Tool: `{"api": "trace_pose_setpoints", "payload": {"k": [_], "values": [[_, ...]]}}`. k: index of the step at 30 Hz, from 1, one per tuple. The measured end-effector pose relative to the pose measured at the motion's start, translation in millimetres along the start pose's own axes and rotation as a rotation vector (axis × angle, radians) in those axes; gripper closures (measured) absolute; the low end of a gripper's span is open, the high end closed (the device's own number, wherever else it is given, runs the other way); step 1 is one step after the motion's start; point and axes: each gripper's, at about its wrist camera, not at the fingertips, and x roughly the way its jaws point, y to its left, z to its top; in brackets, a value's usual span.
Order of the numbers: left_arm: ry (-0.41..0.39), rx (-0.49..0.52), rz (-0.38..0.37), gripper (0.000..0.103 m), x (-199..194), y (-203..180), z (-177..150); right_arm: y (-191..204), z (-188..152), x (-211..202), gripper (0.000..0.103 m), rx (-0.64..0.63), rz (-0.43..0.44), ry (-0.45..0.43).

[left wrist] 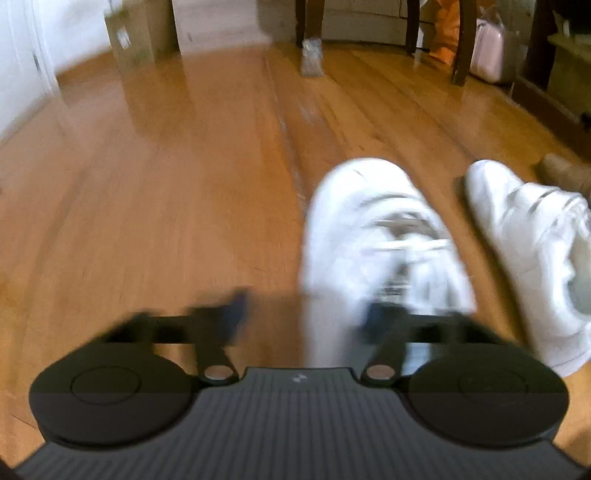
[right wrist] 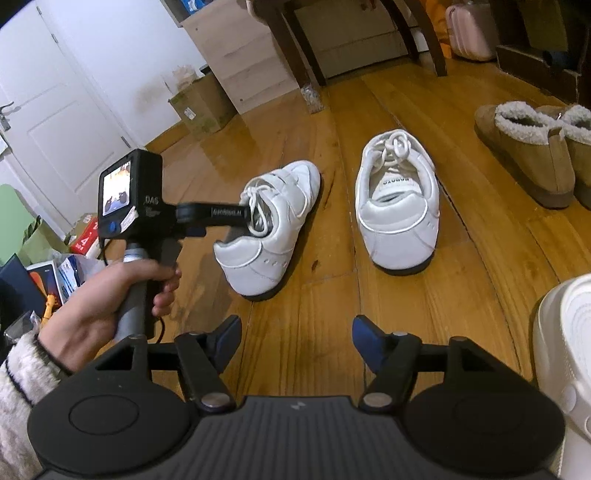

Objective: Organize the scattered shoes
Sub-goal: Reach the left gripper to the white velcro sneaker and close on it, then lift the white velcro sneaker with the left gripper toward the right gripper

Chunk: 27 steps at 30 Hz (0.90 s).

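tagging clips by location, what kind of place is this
Most likely a lived-in room at home, perhaps a bedroom or entry area. It has a wooden floor, a white door, a pink suitcase by the wall, and white sneakers and fleece-lined boots lying about.

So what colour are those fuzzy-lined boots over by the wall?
Tan, with pale grey-white fleecy lining at the cuffs: the boots show best in the right wrist view.

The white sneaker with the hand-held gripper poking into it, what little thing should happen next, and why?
Probably lift the left white sneaker a little and bring it beside its mate. The left hand-held gripper reaches into its opening at the laces, and the sneaker sits angled away from its mate, which stands straight. The right hand-held gripper is open and empty.
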Motion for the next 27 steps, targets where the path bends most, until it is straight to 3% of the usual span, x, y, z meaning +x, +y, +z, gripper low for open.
{"api": "trace_pose_setpoints", "payload": {"k": [4, 12, 16, 21, 27], "values": [[-0.007, 0.014, 0.072, 0.088, -5, -15, 2, -2, 1, -2, 0.03, 0.007, -0.011, 0.001], [-0.001, -0.017, 0.035, 0.089, -41, -21, -26, -12, 13, -20, 0.028, 0.027, -0.032, -0.005], [-0.023, -0.025, -0.004, 0.089, -90, -28, -57, -22, 17, -30, 0.028, 0.047, 0.001, -0.012], [0.038, -0.086, -0.086, 0.089, -129, -28, -103, -21, 20, -43, 0.027, 0.036, 0.031, -0.025], [0.065, -0.081, -0.109, 0.089, -166, -41, -146, -9, 22, -56, 0.027, -0.004, 0.051, -0.024]]}}
